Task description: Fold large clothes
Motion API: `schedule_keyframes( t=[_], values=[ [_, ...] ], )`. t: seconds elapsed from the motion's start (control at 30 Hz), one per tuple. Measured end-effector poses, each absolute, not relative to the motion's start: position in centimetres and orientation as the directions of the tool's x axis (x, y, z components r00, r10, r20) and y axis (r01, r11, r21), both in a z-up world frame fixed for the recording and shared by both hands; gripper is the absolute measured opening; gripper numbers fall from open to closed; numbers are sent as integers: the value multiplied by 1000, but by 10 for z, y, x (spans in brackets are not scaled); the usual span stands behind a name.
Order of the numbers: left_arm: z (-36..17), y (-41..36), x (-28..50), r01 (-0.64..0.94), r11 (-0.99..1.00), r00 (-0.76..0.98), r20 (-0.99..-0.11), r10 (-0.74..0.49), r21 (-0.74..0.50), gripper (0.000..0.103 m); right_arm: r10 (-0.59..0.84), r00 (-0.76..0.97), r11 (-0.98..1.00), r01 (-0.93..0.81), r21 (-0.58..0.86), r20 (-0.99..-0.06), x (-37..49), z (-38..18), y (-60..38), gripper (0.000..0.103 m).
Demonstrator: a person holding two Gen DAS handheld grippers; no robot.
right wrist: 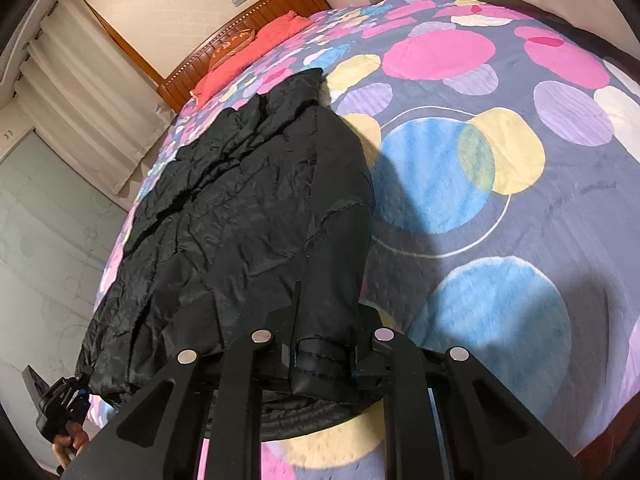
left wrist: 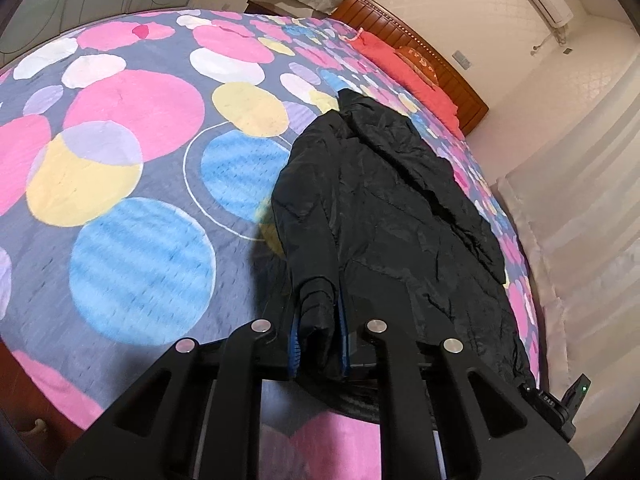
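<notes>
The bed [left wrist: 120, 168] gives wide open room on the side away from the black jacket [left wrist: 380, 208], which lies lengthwise close along one edge of the bed; a careless pull could drag it off that edge. The left gripper [left wrist: 318, 320] pinches one near hem corner; the right gripper [right wrist: 324, 344] pinches the other; slick fabric may slip from either, so the fold would skew.

Both handheld tools are matte black plastic linkages [left wrist: 320, 420] with triangular cut-outs, round silver pivot pins [left wrist: 261, 325] and ribbed blue pads [left wrist: 295, 350] lining the fingers.
</notes>
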State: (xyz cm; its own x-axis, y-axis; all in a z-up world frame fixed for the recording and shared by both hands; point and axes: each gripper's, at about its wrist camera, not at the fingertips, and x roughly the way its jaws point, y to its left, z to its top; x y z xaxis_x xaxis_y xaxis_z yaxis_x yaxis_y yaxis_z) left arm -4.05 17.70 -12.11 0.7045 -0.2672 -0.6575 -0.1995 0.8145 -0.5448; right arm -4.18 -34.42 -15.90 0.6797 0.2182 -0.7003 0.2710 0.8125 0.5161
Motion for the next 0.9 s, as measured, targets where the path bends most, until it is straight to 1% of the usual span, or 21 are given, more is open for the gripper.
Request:
schedule_keyframes(
  t=[0.3, 0.43, 0.63, 0.8, 0.9],
  values=[
    [-91, 179, -48, -134, 810, 745, -597, -298, -571, 11, 299, 731, 787, 175, 592, -613, -40, -136, -344, 16],
    [-78, 184, -37, -109, 785, 758, -562, -332, -610, 11, 358, 751, 733, 143, 666, -555, -32, -127, -350, 16],
    [-53, 184, -5, -64, 779, 777, -520, -354, -624, 10, 423, 783, 662, 77, 746, -456, -4, -103, -358, 15],
    [-30, 178, 42, -34, 793, 801, -491, -343, -609, 10, 427, 810, 662, 23, 750, -402, 36, -76, -362, 15],
    [-23, 180, 77, -43, 782, 806, -484, -341, -622, 10, 426, 826, 654, 2, 757, -370, 63, -65, -368, 15]
  ],
)
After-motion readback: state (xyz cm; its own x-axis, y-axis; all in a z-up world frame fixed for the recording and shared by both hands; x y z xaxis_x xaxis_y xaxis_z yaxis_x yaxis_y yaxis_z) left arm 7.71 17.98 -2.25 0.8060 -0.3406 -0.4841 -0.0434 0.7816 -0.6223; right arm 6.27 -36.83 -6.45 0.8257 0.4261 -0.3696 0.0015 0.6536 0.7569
